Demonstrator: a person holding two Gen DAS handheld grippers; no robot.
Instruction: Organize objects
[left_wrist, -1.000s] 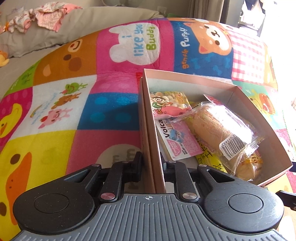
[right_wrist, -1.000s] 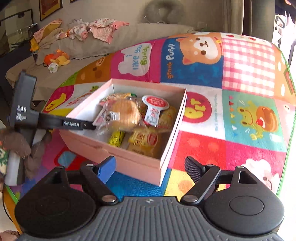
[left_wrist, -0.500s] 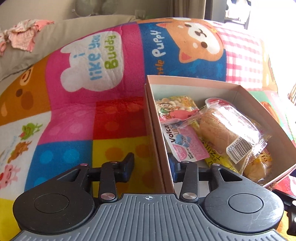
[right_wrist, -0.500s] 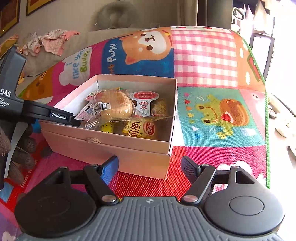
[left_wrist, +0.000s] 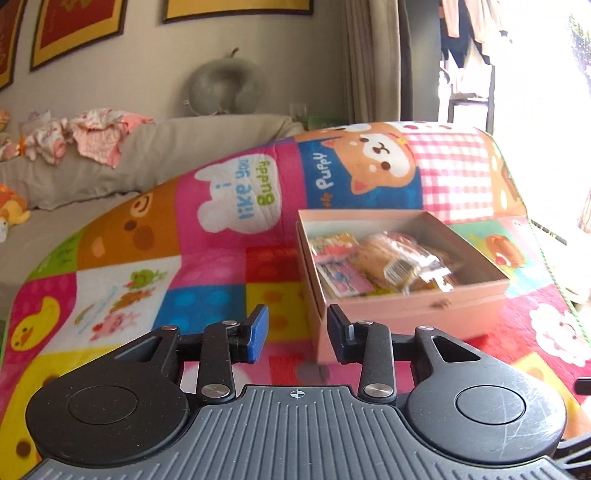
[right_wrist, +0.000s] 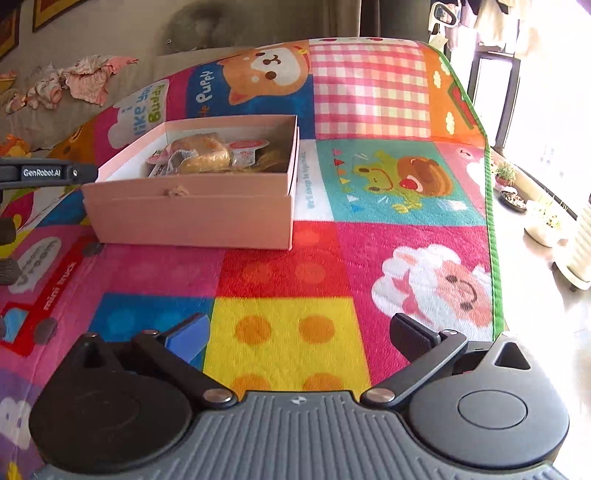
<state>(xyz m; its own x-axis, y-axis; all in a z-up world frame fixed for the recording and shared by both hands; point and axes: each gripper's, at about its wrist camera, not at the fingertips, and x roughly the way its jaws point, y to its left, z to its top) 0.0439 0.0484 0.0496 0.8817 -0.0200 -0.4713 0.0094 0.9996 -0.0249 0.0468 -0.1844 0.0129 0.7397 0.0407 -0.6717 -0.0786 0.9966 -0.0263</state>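
An open pink box (left_wrist: 406, 308) (right_wrist: 192, 218) sits on the colourful play mat (left_wrist: 221, 288) (right_wrist: 288, 332). Inside lie snack packets: a wrapped bread roll (left_wrist: 391, 254) (right_wrist: 201, 153), a pink packet (left_wrist: 343, 278) and a small cup with a red-and-white lid (right_wrist: 245, 147). My left gripper (left_wrist: 295, 325) hovers just short of the box's near left corner. Its jaws are apart and closing, with nothing pressed between them. My right gripper (right_wrist: 299, 332) hangs over bare mat, well short of the box's front wall. Its jaws are opening wide and hold nothing.
A grey sofa (left_wrist: 110, 173) with crumpled clothes (left_wrist: 96, 133) and a plush toy (left_wrist: 13, 212) stands behind the mat. The mat's green edge (right_wrist: 493, 229) runs along the right; beyond it are floor and plant pots (right_wrist: 513, 195). The left gripper's black side bar (right_wrist: 44, 172) juts in beside the box.
My left gripper let go of the box's left wall, then pulled back and rose. My right gripper backed away from the box, sank toward the mat and spread its jaws wider.
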